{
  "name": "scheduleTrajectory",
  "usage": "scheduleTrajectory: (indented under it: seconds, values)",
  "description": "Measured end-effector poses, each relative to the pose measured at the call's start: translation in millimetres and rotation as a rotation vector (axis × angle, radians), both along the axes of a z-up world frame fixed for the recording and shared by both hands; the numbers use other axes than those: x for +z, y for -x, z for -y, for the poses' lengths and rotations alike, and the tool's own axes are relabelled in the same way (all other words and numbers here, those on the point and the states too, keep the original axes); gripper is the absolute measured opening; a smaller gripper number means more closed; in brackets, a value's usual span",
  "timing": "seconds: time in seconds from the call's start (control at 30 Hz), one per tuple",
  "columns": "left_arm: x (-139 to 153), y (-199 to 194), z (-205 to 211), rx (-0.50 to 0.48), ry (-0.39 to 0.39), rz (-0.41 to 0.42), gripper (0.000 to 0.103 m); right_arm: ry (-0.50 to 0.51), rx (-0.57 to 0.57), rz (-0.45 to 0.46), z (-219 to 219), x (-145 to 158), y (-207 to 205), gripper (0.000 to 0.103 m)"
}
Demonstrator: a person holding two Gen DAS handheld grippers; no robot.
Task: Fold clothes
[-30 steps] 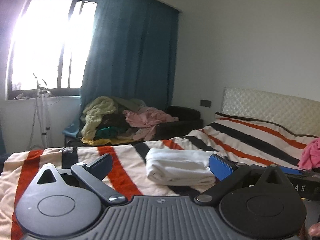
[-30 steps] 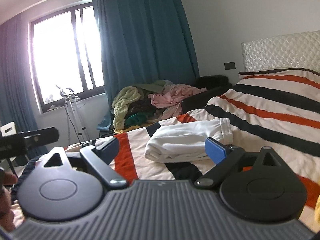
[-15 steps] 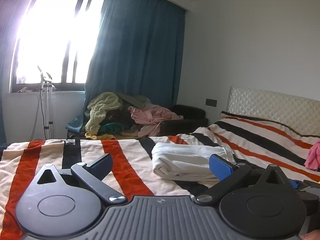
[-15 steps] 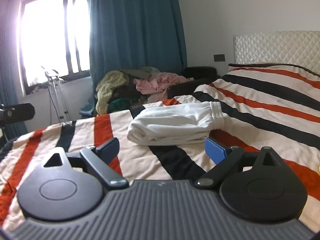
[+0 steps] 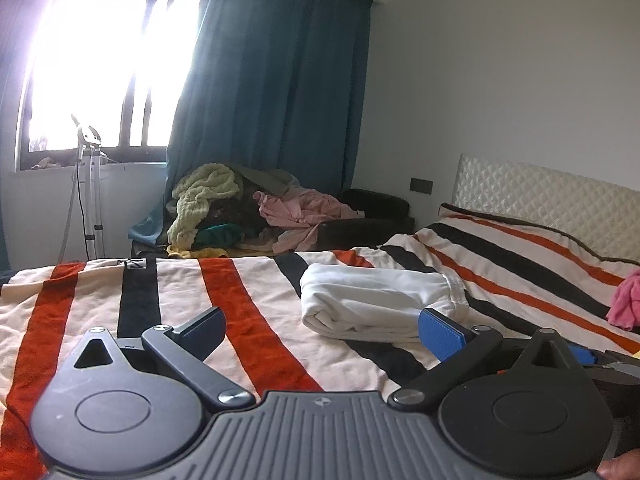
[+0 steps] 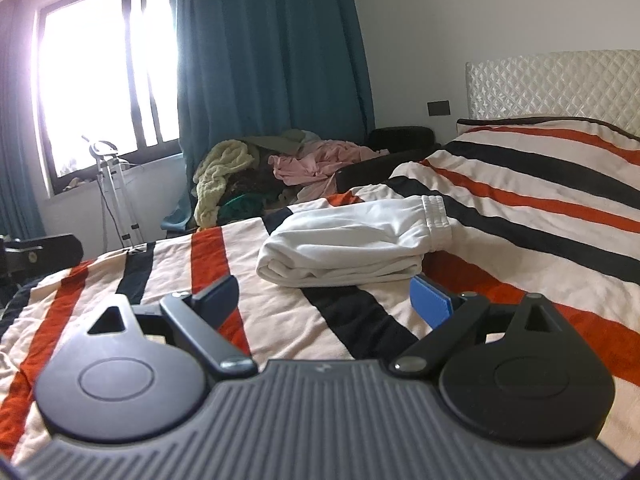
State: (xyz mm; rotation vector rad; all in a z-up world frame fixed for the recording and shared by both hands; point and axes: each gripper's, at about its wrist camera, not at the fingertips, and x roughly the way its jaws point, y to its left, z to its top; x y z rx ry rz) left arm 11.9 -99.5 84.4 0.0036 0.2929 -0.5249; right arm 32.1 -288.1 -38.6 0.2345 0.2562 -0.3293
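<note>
now that both black two-finger grippers, left [image 5: 320,330] and right [image 6: 324,298], have been drawn back with jaws spread and empty, the folded white cotton garment [image 6: 352,240] is left on the striped bedspread [image 6: 540,184], apparently finished.

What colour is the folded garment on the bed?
White. The garment shows best in the right wrist view, lying on the striped bed.

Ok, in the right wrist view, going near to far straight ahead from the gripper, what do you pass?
right gripper → striped bedspread → folded white garment → clothes pile → teal curtain
</note>
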Motion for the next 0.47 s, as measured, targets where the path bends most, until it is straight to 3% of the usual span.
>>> scheduleTrajectory:
  seconds: [0.47]
  values:
    - [-2.2, 1.4, 0.0, 0.004, 0.009, -0.019, 0.103, 0.015, -0.007, -0.002, -3.8, -0.2, 0.8, 0.094]
